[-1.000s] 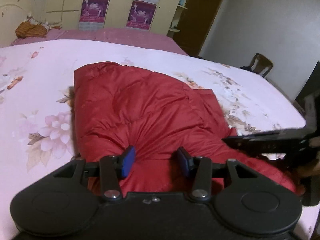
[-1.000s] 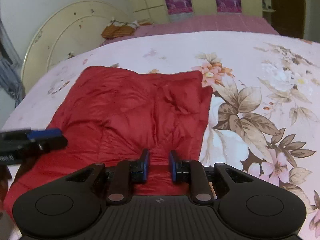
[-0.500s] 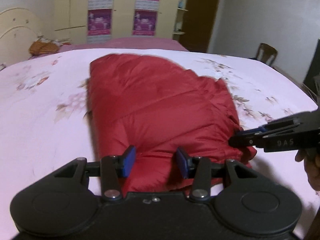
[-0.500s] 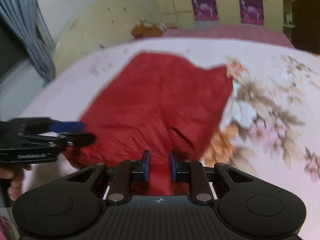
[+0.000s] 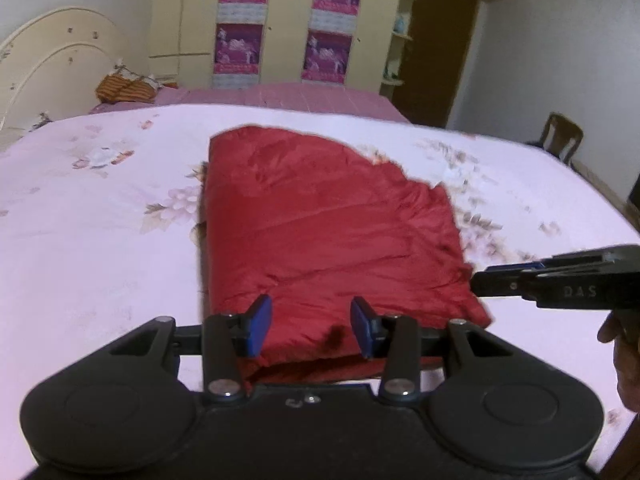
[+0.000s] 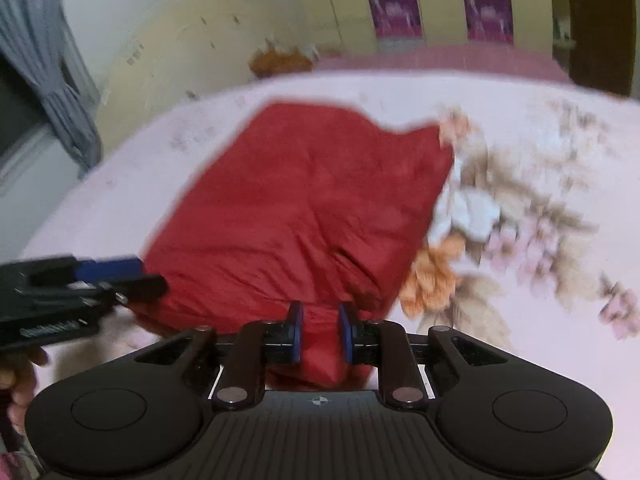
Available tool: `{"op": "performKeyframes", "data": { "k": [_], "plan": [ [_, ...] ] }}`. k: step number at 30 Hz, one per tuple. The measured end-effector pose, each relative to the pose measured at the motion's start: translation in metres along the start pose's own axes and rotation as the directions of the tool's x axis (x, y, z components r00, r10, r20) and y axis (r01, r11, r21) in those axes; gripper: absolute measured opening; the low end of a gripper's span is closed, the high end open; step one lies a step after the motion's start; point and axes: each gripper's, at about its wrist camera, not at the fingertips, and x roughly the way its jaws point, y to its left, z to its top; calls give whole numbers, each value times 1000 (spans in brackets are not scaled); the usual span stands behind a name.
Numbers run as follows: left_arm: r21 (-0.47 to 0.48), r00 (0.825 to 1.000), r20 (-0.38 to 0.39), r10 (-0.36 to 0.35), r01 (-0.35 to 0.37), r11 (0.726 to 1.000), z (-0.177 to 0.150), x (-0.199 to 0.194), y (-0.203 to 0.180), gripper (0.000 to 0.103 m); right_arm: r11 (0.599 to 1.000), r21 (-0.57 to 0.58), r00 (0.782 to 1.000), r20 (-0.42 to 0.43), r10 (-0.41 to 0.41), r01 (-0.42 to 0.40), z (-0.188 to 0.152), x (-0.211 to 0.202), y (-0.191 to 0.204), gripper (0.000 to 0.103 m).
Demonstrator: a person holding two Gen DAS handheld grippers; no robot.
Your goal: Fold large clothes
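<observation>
A red padded jacket [image 5: 332, 232] lies folded into a rough block on the floral pink bedsheet [image 5: 100, 260]. My left gripper [image 5: 311, 330] is shut on the jacket's near edge, with a thick layer of red fabric between its blue pads. My right gripper [image 6: 320, 336] is shut on a bunched fold of the same jacket [image 6: 304, 200] at its near right corner. Each gripper shows in the other's view: the right gripper [image 5: 478, 282] at the jacket's right corner, the left gripper [image 6: 154, 280] at its left corner. The right wrist view is motion-blurred.
A cream headboard [image 5: 48, 64] stands at the left of the bed, with an orange bundle [image 5: 124, 88] beside it. Wardrobe doors with purple posters [image 5: 280, 20] and a dark door [image 5: 440, 52] line the far wall. A wooden chair [image 5: 560, 136] stands at the right, a grey curtain [image 6: 52, 80] at the left.
Both grippers have pulled back and risen a little, dragging the jacket over the sheet towards the near side. Both grips look unchanged.
</observation>
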Motion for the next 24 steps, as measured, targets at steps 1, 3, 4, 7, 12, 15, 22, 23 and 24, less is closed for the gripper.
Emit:
{"op": "performKeyframes", "data": {
  "k": [1,3,4,7,12,15,22,23,24],
  "plan": [
    [-16,1000,17,6,-5,1000,1,-13,-4,42,1000,-1,1000,13,-10,10,0,-10,3,20],
    [-35,998,54,12,-10,999,3,-38,-11,52,1000,14,999,45,-9,8,-1,-37,9,20],
    [-39,997,74,20,-17,999,3,-47,-15,62,1000,17,998,54,-12,11,-2,-47,11,20],
    [-29,984,130,125,-122,992,-2,-65,-34,103,995,29,993,75,-92,90,-11,-64,16,102],
    [-24,988,110,112,-110,994,-12,-82,-54,103,988,4,986,74,-152,153,-32,-88,25,102],
    [-21,987,107,117,-116,993,-20,-92,-62,103,990,20,985,97,-141,140,-42,-106,31,102],
    [-12,984,124,124,-124,992,-37,-115,-73,103,988,35,980,132,-152,149,-53,-136,39,102],
    [-15,984,127,125,-125,992,-39,-118,-74,103,988,36,979,137,-151,148,-55,-140,40,102],
    [-18,984,129,124,-123,992,-41,-120,-75,103,988,35,978,144,-151,147,-56,-145,41,102]
  ]
}}
